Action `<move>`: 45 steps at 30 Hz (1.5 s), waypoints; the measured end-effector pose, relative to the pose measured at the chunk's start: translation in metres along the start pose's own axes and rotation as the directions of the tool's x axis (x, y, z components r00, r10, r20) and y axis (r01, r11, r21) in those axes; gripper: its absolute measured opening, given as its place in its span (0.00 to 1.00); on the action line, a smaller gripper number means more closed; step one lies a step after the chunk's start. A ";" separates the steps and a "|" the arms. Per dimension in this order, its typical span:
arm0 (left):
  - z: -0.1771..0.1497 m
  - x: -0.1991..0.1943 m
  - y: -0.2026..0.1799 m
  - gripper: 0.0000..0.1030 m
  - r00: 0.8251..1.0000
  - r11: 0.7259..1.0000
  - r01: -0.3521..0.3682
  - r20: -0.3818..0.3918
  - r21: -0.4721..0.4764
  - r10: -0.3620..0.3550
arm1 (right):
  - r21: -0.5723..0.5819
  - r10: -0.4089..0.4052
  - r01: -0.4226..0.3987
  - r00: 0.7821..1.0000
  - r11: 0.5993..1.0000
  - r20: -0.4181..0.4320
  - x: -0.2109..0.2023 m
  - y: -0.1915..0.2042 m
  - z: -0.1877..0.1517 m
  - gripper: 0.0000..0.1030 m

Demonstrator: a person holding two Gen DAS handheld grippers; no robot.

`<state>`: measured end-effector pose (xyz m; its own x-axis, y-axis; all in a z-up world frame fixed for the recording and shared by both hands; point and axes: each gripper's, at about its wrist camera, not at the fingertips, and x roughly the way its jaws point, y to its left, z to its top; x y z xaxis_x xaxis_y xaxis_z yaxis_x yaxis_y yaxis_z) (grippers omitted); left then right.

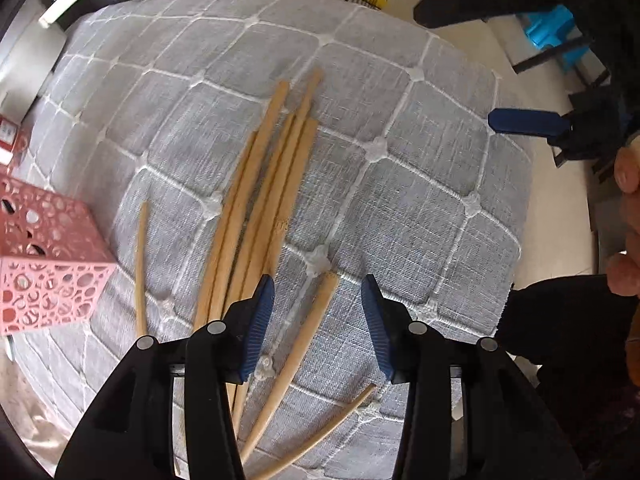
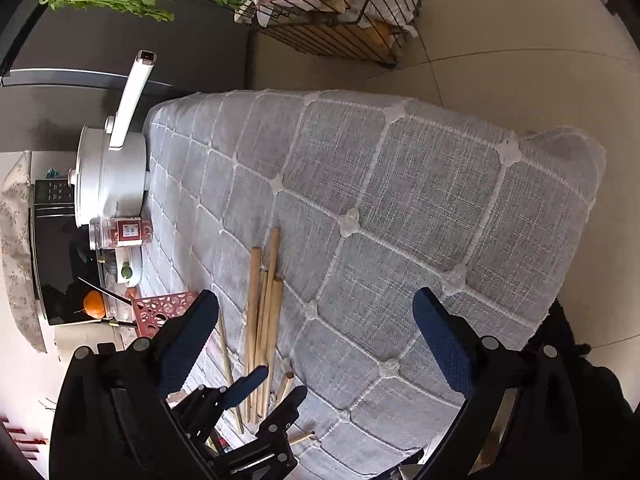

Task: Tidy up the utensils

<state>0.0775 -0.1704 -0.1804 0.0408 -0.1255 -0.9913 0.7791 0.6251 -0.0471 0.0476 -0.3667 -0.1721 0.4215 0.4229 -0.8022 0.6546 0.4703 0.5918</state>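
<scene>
Several wooden chopsticks (image 1: 256,208) lie in a loose bundle on the grey quilted cloth (image 1: 400,184); they also show in the right wrist view (image 2: 264,312). One single chopstick (image 1: 141,264) lies to their left, two more (image 1: 308,344) near my left gripper. My left gripper (image 1: 318,292) is open and empty, just above the near ends of the bundle; it also shows in the right wrist view (image 2: 276,386). My right gripper (image 2: 316,304) is open and empty, higher up, off to the right of the chopsticks; one of its fingers (image 1: 520,122) shows in the left wrist view.
A pink perforated holder (image 1: 44,264) stands at the cloth's left edge, also in the right wrist view (image 2: 160,312). A white pot (image 2: 112,172), a jar (image 2: 120,232), an orange (image 2: 94,304) and a black appliance (image 2: 56,260) stand beyond it. A wire rack (image 2: 336,12) is on the floor.
</scene>
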 end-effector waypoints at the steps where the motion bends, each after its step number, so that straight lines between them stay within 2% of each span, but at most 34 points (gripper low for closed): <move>1: 0.000 0.006 0.000 0.36 0.999 0.999 -0.032 -0.023 0.002 0.032 | 0.000 -0.004 0.004 1.000 1.000 0.004 -0.002 -0.001 -0.001 0.92; 4: -0.003 0.006 -0.001 0.34 0.999 0.999 -0.036 -0.005 0.023 0.036 | 0.011 0.000 0.000 1.000 1.000 -0.004 -0.003 -0.006 -0.004 0.92; 5: -0.005 0.005 0.001 0.31 1.000 0.999 -0.031 0.001 0.027 0.031 | 0.011 0.000 0.000 1.000 1.000 -0.011 -0.002 -0.007 -0.006 0.92; 7: -0.009 0.004 -0.001 0.13 0.999 0.999 -0.037 0.017 0.020 0.037 | 0.008 0.000 0.000 0.999 1.000 -0.032 0.000 -0.009 -0.012 0.92; 10: -0.015 0.000 -0.005 0.11 0.996 0.997 -0.074 0.061 0.026 0.072 | -0.023 -0.001 0.000 1.000 1.000 -0.031 -0.006 -0.008 -0.026 0.92; 12: -0.023 -0.015 -0.005 0.08 0.985 0.994 -0.106 0.138 0.006 0.105 | -0.054 -0.024 0.024 1.000 0.998 0.001 -0.015 -0.005 -0.037 0.92; 14: -0.036 -0.041 0.003 0.07 0.974 0.996 -0.078 0.209 -0.036 0.084 | -0.061 -0.020 0.021 1.000 0.998 0.023 -0.025 -0.005 -0.057 0.92; 16: -0.056 -0.079 0.012 0.07 0.948 0.995 -0.076 0.305 -0.063 0.091 | -0.071 -0.028 0.027 1.000 0.997 -0.011 -0.022 -0.004 -0.080 0.92; 17: -0.071 -0.102 0.017 0.07 0.929 0.994 -0.077 0.357 -0.080 0.101 | -0.089 -0.038 0.034 0.998 0.995 -0.042 -0.017 0.001 -0.094 0.92; 20: -0.108 -0.152 0.031 0.07 0.880 0.989 -0.083 0.457 -0.124 0.132 | -0.159 -0.094 0.075 0.989 0.984 -0.117 0.009 0.021 -0.137 0.92; 21: -0.128 -0.169 0.031 0.07 0.856 0.985 -0.092 0.494 -0.143 0.152 | -0.190 -0.117 0.092 0.986 0.977 -0.123 0.016 0.030 -0.148 0.91; 23: -0.153 -0.194 0.031 0.07 0.820 0.980 -0.098 0.544 -0.174 0.178 | -0.270 -0.182 0.151 0.979 0.951 -0.096 0.030 0.051 -0.170 0.90; 24: -0.168 -0.206 0.032 0.07 0.798 0.976 -0.098 0.571 -0.193 0.193 | -0.341 -0.252 0.219 0.966 0.914 -0.057 0.038 0.063 -0.182 0.90; 25: -0.177 -0.213 0.031 0.07 0.784 0.974 -0.098 0.587 -0.206 0.203 | -0.387 -0.298 0.262 0.954 0.884 -0.034 0.044 0.070 -0.189 0.89; 26: -0.189 -0.220 0.030 0.07 0.770 0.972 -0.094 0.603 -0.216 0.208 | -0.471 -0.370 0.332 0.929 0.817 0.013 0.055 0.077 -0.205 0.75; 27: -0.202 -0.228 0.031 0.07 0.754 0.971 -0.080 0.624 -0.224 0.206 | -0.565 -0.447 0.420 0.889 0.710 0.099 0.069 0.081 -0.225 0.48; 28: -0.209 -0.236 0.028 0.07 0.741 0.970 -0.068 0.639 -0.233 0.206 | -0.617 -0.457 0.475 0.866 0.628 0.201 0.075 0.083 -0.241 0.05; 29: -0.218 -0.244 0.029 0.07 0.729 0.968 -0.053 0.653 -0.244 0.205 | -0.635 -0.432 0.517 0.850 0.574 0.301 0.076 0.083 -0.257 0.05; 30: -0.225 -0.250 0.031 0.07 0.718 0.967 -0.033 0.667 -0.252 0.198 | -0.636 -0.413 0.546 0.835 0.545 0.363 0.076 0.083 -0.268 0.05; 31: -0.231 -0.254 0.033 0.07 0.710 0.966 -0.013 0.677 -0.258 0.191 | -0.638 -0.395 0.529 0.847 0.560 0.356 0.075 0.082 -0.268 0.05; 33: -0.240 -0.258 0.037 0.07 0.702 0.963 0.004 0.686 -0.269 0.189 | -0.630 -0.344 0.411 0.909 0.659 0.235 0.067 0.083 -0.253 0.05; 36: -0.246 -0.260 0.041 0.07 0.686 0.959 0.029 0.703 -0.281 0.186 | -0.590 -0.240 0.284 0.958 0.756 0.154 0.036 0.096 -0.233 0.05; 38: -0.249 -0.263 0.045 0.07 0.674 0.955 0.078 0.721 -0.286 0.161 | -0.558 -0.176 0.200 0.980 0.805 0.098 0.013 0.103 -0.223 0.05; 41: -0.248 -0.269 0.049 0.07 0.651 0.946 0.115 0.742 -0.305 0.160 | -0.557 -0.112 0.141 0.990 0.818 0.085 -0.017 0.120 -0.221 0.05; 45: -0.238 -0.278 0.058 0.07 0.623 0.926 0.153 0.761 -0.344 0.180 | -0.585 -0.022 0.100 0.990 0.805 0.139 -0.072 0.148 -0.215 0.05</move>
<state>-0.0379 0.0838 0.0634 0.6418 -0.5523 -0.5321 0.5128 0.8249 -0.2378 -0.0209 -0.1616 -0.0100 0.4899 0.3004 -0.8184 0.2022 0.8740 0.4418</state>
